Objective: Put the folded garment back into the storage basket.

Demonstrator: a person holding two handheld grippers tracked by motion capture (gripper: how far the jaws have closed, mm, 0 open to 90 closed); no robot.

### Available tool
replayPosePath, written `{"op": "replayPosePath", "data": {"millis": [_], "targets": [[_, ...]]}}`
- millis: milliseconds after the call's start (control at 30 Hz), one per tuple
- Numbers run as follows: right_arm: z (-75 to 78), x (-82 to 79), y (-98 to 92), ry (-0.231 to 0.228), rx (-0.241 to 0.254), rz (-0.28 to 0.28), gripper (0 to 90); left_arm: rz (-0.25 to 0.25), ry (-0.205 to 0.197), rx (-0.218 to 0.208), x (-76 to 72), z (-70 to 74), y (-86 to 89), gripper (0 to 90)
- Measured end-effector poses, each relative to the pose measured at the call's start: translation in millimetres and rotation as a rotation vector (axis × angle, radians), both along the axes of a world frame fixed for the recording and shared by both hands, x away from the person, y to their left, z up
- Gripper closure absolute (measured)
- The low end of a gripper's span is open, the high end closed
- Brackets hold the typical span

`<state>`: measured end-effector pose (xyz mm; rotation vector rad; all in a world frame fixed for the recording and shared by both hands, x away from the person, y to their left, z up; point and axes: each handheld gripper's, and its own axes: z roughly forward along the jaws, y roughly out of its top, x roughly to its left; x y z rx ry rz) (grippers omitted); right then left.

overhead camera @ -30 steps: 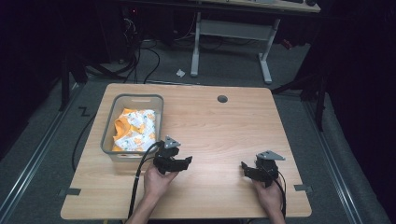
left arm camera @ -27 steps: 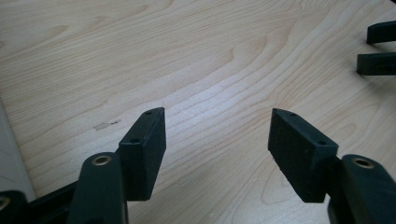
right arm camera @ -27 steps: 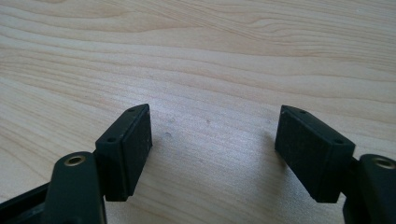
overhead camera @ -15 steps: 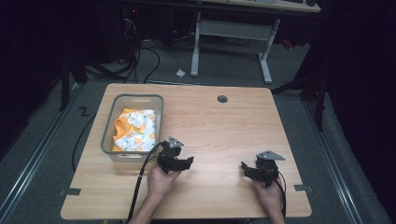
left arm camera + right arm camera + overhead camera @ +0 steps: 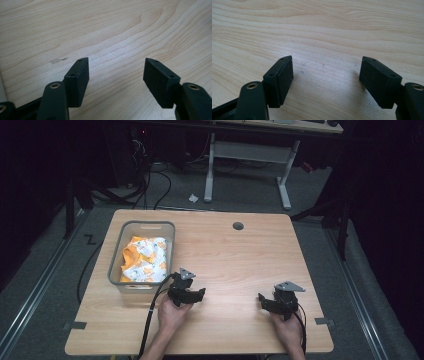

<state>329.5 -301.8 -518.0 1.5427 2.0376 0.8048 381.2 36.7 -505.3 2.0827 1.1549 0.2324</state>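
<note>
Left gripper has shifted slightly right, away from the bin, since the earlier frame; right gripper unchanged. Both sets of jaws stand wide open, holding nothing, over bare wood. Orange-and-white cloth lies in the bin at the counter's left. Room dark; cables on the floor behind.

**R gripper: jaws wide, nothing btwn**

The right gripper looks down at a low angle on the table, a light wood top w/ wavy grain running across. Both black jaws rise from the bottom edge, set well apart, bare wood btwn them. Brass rivets show at each jaw's base. A few tiny specks mark the wood near the left jaw.
</note>
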Motion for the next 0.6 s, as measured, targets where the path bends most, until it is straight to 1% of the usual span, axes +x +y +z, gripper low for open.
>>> {"op": "replayPosePath", "data": {"millis": [100, 200, 233, 267, 300, 333, 400, 433, 467, 500, 533, 600], "targets": [[0.0, 0.0, 0.0, 0.0, 0.0, 0.0, 27.6, -0.011, -0.002, 0.013, -0.2, -2.1, -2.3, 37.9], [0.0, 0.0, 0.0, 0.0, 0.0, 0.0, 27.6, -0.017, -0.009, 0.042, -0.2, -5.1, -4.0, 37.8], [0.0, 0.0, 0.0, 0.0, 0.0, 0.0, 27.6, -0.017, -0.02, 0.046, 0.0, -6.5, -4.1, 37.9], [0.0, 0.0, 0.0, 0.0, 0.0, 0.0, 27.6, -0.013, -0.01, 0.041, -0.7, -8.1, -4.3, 37.9], [0.0, 0.0, 0.0, 0.0, 0.0, 0.0, 27.6, -0.014, -0.008, 0.047, -1.2, -10.0, -4.3, 37.9], [0.0, 0.0, 0.0, 0.0, 0.0, 0.0, 27.6, -0.013, -0.036, 0.05, -2.4, -11.4, -4.1, 37.8], [0.0, 0.0, 0.0, 0.0, 0.0, 0.0, 27.6, -0.015, -0.055, 0.061, -6.0, -13.0, -5.2, 37.7], [0.0, 0.0, 0.0, 0.0, 0.0, 0.0, 27.6, -0.02, -0.073, 0.073, -7.8, -14.0, -6.2, 37.2], [0.0, 0.0, 0.0, 0.0, 0.0, 0.0, 27.6, -0.031, -0.1, 0.092, -10.4, -15.6, -7.5, 36.7], [0.0, 0.0, 0.0, 0.0, 0.0, 0.0, 27.6, -0.035, -0.117, 0.09, -12.2, -17.1, -8.1, 35.9], [0.0, 0.0, 0.0, 0.0, 0.0, 0.0, 27.6, -0.035, -0.135, 0.076, -14.2, -19.5, -7.5, 34.4], [0.0, -0.1, 0.0, 0.0, 0.0, 0.0, 27.6, -0.031, -0.132, 0.071, -14.4, -19.5, -7.1, 33.9]]}}
